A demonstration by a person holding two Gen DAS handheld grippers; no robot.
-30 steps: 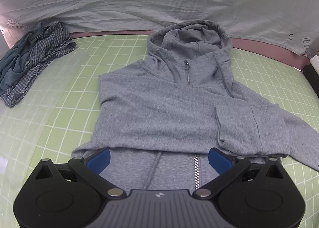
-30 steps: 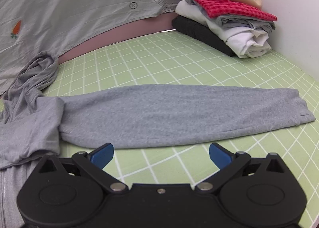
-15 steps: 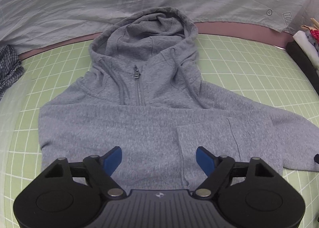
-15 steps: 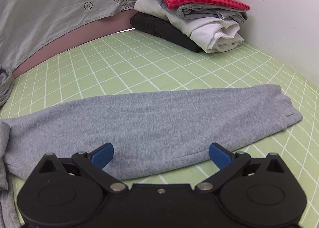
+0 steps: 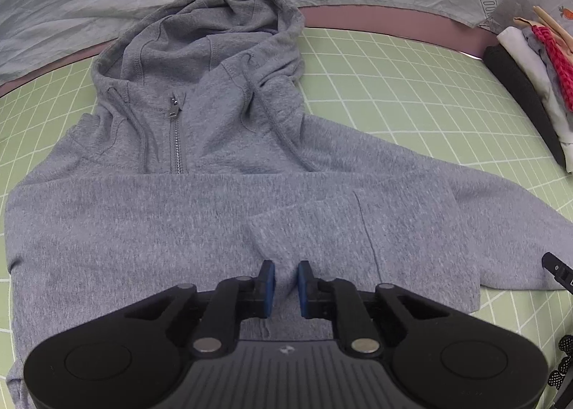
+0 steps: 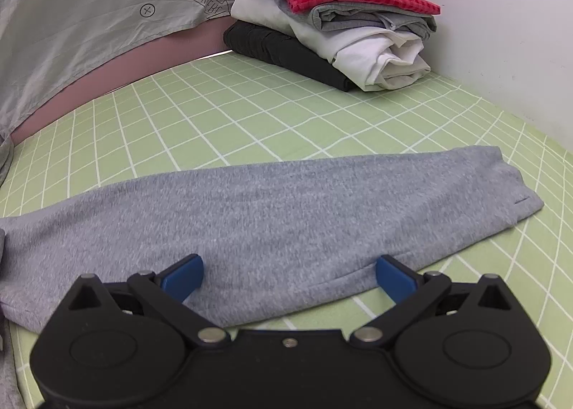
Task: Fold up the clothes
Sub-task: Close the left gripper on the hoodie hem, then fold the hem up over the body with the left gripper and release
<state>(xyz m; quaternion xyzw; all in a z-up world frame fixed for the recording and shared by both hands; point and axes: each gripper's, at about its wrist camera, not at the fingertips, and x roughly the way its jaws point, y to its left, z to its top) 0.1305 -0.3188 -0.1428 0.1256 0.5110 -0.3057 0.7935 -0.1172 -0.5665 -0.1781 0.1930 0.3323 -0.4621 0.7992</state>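
A grey zip hoodie [image 5: 200,165] lies flat on the green grid mat [image 5: 412,87], hood at the far side. One sleeve is folded across its chest, cuff [image 5: 322,230] near the middle. My left gripper [image 5: 285,283] is nearly shut, its blue pads pinching a ridge of hoodie fabric just below that cuff. The other sleeve [image 6: 286,215] stretches out to the right in the right wrist view, cuff [image 6: 512,190] at the far right. My right gripper [image 6: 288,273] is open, low over the sleeve's near edge, straddling it.
A stack of folded clothes [image 6: 333,26] with a red checked item on top stands at the back right against the white wall [image 6: 501,15]; it also shows in the left wrist view [image 5: 537,79]. A grey printed sheet [image 6: 89,15] hangs along the back.
My left gripper has moved forward over the hoodie and closed from wide open to a pinch on the fabric. My right gripper has moved closer to the outstretched sleeve and stays open.
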